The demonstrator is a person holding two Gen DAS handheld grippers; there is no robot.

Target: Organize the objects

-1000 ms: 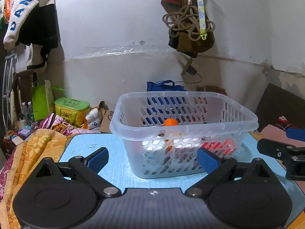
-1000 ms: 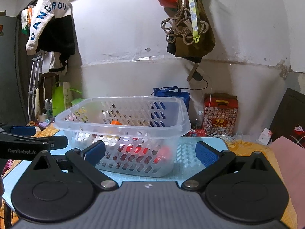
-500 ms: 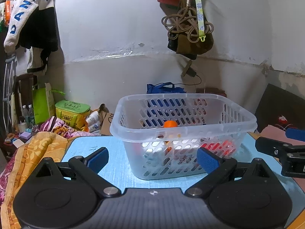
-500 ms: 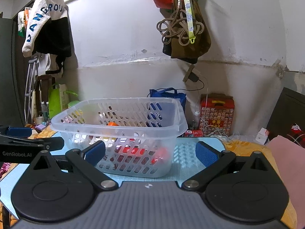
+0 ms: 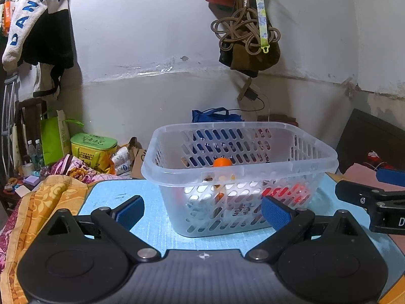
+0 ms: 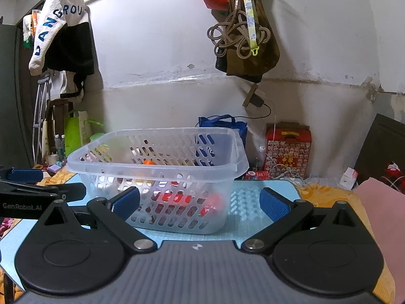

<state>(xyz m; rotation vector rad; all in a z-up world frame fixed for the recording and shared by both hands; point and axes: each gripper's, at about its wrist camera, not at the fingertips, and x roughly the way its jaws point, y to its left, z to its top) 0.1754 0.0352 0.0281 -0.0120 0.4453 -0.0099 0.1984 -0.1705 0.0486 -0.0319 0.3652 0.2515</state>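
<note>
The basket [image 5: 240, 149], a clear slotted plastic tub, stands on the light blue mat [image 5: 116, 195] straight ahead of the left gripper [image 5: 202, 211] and ahead and a little left of the right gripper [image 6: 200, 204]. Both grippers have their blue-padded jaws spread wide and hold nothing; each sits short of the basket, not touching it. The right gripper's fingers poke in at the right edge of the left wrist view, the left gripper's at the left edge of the right wrist view.

Beyond the mat rises a stained white wall [image 5: 152, 50], with a brown bag and coiled cord [image 5: 248, 33] hanging above the basket. Left of the left gripper lie an orange patterned cloth [image 5: 43, 197] and a yellow-green box [image 5: 92, 149]; right of the right gripper stands a red gift box [image 6: 287, 149] and a pink cloth [image 6: 379, 217].

Inside the basket an orange ball [image 5: 222, 162] shows above the rim line; the red and white things lower down blur behind the slots and cannot be identified.
</note>
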